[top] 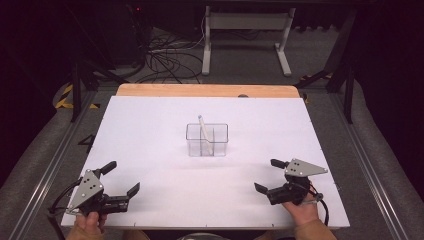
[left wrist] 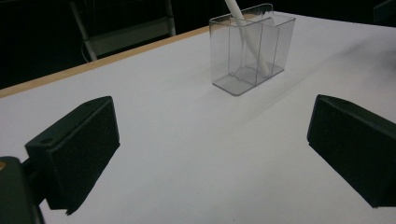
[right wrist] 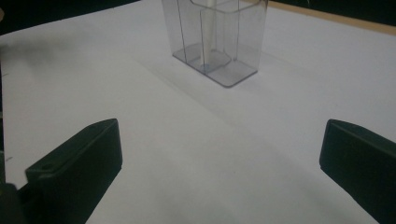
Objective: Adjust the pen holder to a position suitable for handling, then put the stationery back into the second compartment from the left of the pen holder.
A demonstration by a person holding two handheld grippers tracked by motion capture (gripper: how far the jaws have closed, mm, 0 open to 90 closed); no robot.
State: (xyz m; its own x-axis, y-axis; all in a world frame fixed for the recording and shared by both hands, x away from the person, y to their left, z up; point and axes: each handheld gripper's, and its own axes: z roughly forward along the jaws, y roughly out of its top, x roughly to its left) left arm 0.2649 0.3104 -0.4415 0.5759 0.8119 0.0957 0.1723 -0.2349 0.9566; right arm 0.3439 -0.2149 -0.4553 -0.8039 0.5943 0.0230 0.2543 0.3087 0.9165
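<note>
A clear plastic holder [top: 207, 139] with inner dividers stands upright in the middle of the white table sheet [top: 150, 130]. A white pen-like stick [top: 204, 132] leans inside it, its top poking above the rim. My left gripper [top: 120, 178] rests near the front left corner, open and empty. My right gripper [top: 269, 175] sits near the front right, also open and empty. In the left gripper view the holder [left wrist: 251, 51] and stick [left wrist: 250, 39] lie ahead between the wide jaws. The right gripper view has the holder [right wrist: 215, 39] ahead with the stick [right wrist: 208, 35] inside.
The white sheet covers a wooden tabletop [top: 207, 90] whose far edge shows. Beyond it stand a white table frame [top: 245, 35] and loose cables [top: 165, 60] on the floor. Metal rails [top: 370, 165] run along both sides of the table.
</note>
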